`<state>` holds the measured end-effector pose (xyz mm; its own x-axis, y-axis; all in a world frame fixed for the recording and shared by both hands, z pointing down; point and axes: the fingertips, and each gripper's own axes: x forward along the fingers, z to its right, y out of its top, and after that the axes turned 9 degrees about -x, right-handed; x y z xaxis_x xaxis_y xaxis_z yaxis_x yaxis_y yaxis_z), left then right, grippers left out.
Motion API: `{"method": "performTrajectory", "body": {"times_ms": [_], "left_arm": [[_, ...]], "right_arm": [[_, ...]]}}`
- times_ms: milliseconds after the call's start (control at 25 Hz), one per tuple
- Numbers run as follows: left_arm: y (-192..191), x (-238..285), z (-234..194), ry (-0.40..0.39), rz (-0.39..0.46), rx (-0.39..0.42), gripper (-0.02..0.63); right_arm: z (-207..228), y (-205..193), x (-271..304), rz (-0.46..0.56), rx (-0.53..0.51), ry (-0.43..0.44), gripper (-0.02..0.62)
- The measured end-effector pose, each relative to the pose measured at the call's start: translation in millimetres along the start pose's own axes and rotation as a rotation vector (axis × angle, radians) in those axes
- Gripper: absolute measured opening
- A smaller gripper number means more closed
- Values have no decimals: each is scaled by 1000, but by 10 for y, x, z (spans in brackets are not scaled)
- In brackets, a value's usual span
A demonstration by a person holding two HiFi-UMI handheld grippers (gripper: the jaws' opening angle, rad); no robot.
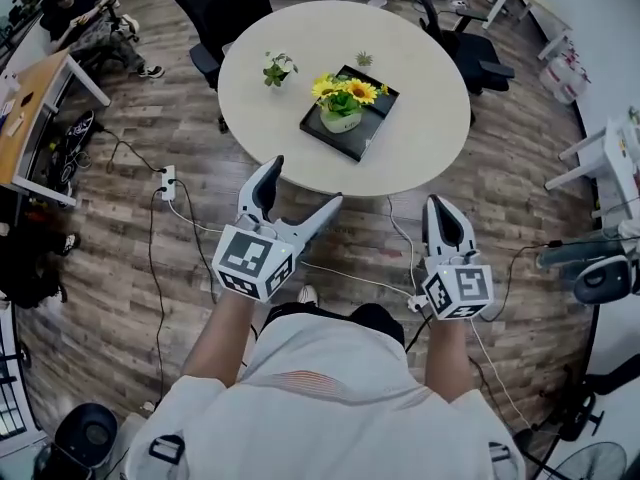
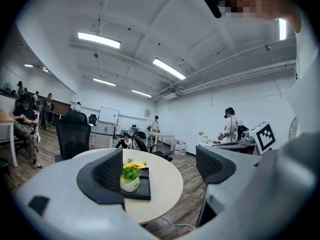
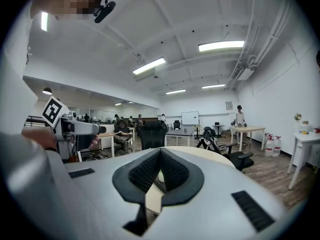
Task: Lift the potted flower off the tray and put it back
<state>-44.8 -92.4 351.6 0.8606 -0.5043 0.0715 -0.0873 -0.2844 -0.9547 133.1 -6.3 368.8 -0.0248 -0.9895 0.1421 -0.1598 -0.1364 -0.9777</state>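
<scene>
Our left gripper [image 1: 305, 182], jaws wide and empty, our right gripper [image 1: 438, 206], jaws pressed together, empty, potted flower [image 1: 342, 108] on tray [image 1: 374, 134], middle of counter [image 1: 425, 118]

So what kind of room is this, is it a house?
Probably a big shared office or lab, not a house: a black office chair by the round table, a whiteboard at the far end, and desks with people at them.

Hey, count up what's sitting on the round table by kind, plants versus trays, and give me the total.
Plants: 3 (potted sunflowers, small leafy plant, tiny spiky plant)
Trays: 1 (black tray)
Total: 4
</scene>
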Motion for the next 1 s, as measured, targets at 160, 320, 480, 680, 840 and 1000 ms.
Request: {"method": "performTrajectory", "body": {"times_ms": [160,320,480,680,840,1000], "left_arm": [[-21,233,-255,17,-21,-10,439],[16,453,-513,77,-6,-10,439],[126,753,-731,152,4,-8,439],[247,1378,-716,188,6,12,439],[237,1756,-762,257,-8,13,439],[172,1934,-850,305,-19,11,439]], "right_arm": [[77,18,439,1,-1,46,0],[210,-3,957,20,1,119,0],[410,67,1488,51,-1,210,0],[970,40,2105,59,14,302,0],[1313,-32,2492,54,27,376,0],[1403,-176,2772,35,44,435,0]]}}
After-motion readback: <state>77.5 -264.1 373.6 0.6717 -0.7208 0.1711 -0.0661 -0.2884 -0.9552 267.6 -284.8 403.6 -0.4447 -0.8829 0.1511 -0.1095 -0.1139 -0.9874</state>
